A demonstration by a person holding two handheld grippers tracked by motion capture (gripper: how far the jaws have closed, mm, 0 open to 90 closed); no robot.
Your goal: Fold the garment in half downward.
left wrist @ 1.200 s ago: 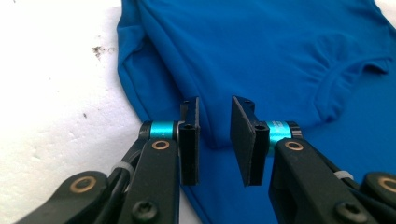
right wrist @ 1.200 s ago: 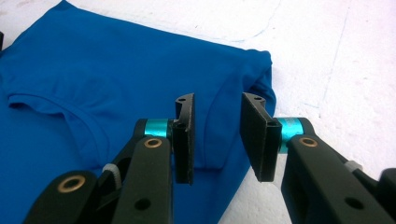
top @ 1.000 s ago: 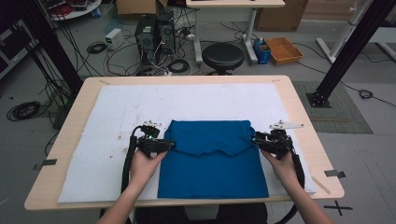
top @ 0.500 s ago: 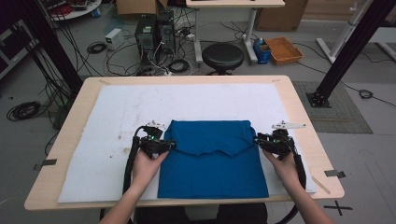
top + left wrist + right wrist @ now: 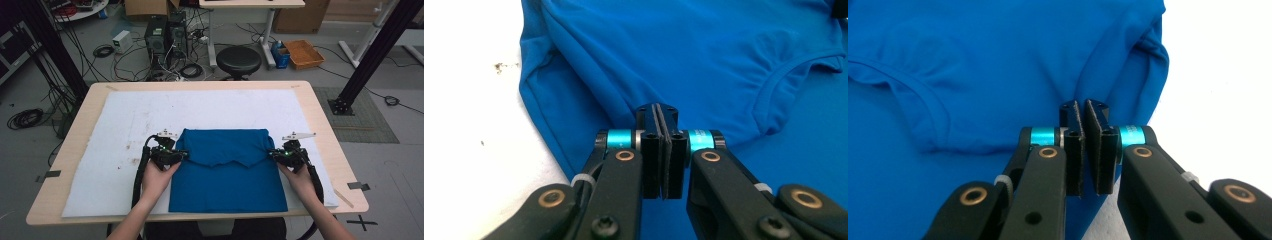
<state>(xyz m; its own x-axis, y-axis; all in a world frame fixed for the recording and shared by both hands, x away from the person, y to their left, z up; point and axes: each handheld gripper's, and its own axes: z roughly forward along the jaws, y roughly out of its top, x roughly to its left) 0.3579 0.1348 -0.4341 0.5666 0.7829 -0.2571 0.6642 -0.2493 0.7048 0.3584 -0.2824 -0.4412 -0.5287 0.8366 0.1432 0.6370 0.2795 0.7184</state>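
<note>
Both grippers pinched shut at side edges of the folded blue fabric shirt on the white padded mat.

Shirt lies flat, centre-front of the light wooden table, top part folded down over lower part. Left gripper at shirt's left edge by the fold; its jaws just closed, pads together, tips at the fold's edge; can't tell if cloth is caught. Right gripper at right edge, jaws just closed too, thin gap left at tips; cloth betw. them not discernible.
</note>
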